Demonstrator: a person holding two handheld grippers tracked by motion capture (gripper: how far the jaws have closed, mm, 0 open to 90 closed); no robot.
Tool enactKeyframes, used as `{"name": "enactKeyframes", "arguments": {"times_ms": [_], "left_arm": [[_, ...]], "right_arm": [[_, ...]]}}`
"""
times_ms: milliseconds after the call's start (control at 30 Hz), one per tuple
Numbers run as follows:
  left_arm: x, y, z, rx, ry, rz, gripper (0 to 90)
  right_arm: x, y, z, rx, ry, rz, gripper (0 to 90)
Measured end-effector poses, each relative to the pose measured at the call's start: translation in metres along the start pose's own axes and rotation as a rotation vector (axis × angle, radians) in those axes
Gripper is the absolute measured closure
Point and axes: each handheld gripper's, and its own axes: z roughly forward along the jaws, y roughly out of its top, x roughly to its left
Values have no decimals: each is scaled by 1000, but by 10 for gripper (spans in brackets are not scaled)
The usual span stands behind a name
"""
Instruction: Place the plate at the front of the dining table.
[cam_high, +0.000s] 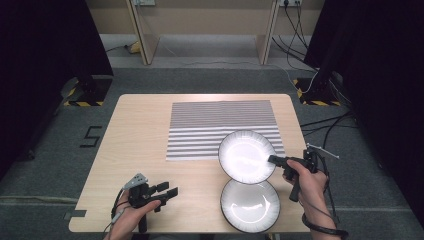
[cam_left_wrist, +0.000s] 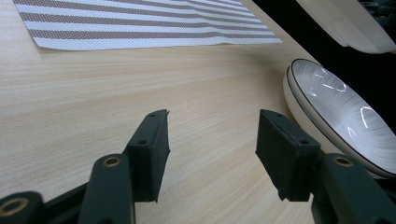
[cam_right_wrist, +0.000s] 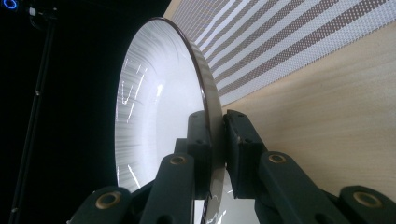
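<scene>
The right gripper (cam_high: 272, 160) is pinching the right rim of a white plate (cam_high: 246, 156), holding it lifted above the table (cam_high: 140, 145), its far-left portion overlapping the near right corner of the striped placemat (cam_high: 220, 125) as seen from the high view. In the right gripper view the jaws are pressing on either side of the plate's (cam_right_wrist: 159, 107) dark-edged rim, one pad on the ribbed inner face and one on the underside, with the placemat (cam_right_wrist: 280, 42) lying beyond on the pale wood. A second plate (cam_high: 250, 205) is sitting flat on the table near the front edge, just near of the lifted one; the lifted plate is overhanging its far rim in the high view. The left gripper (cam_high: 167, 192) is resting low at the near left of the table, well apart from both plates, its jaws standing spread with nothing between them. In the left gripper view the gripper's two pads (cam_left_wrist: 152, 154) are framing bare wood, the resting plate (cam_left_wrist: 341, 121) is lying to the right, and the underside of the lifted plate (cam_left_wrist: 345, 23) is hanging at the top right corner. The placemat (cam_left_wrist: 140, 23) is lying across the far part of the table there.
</scene>
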Motion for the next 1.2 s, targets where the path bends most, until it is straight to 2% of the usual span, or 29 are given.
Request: {"name": "enactKeyframes", "arguments": {"times_ms": [467,500,1200], "left_arm": [[1,0,0,-1,-1,-2,436],[1,1,0,-2,-2,-3,436],[1,0,0,0,2,-4,437]], "right_arm": [[4,11,8,-1,-12,-7,807],[5,12,9,0,-9,4,806],[11,29,24,-17,-1,11,800]]}}
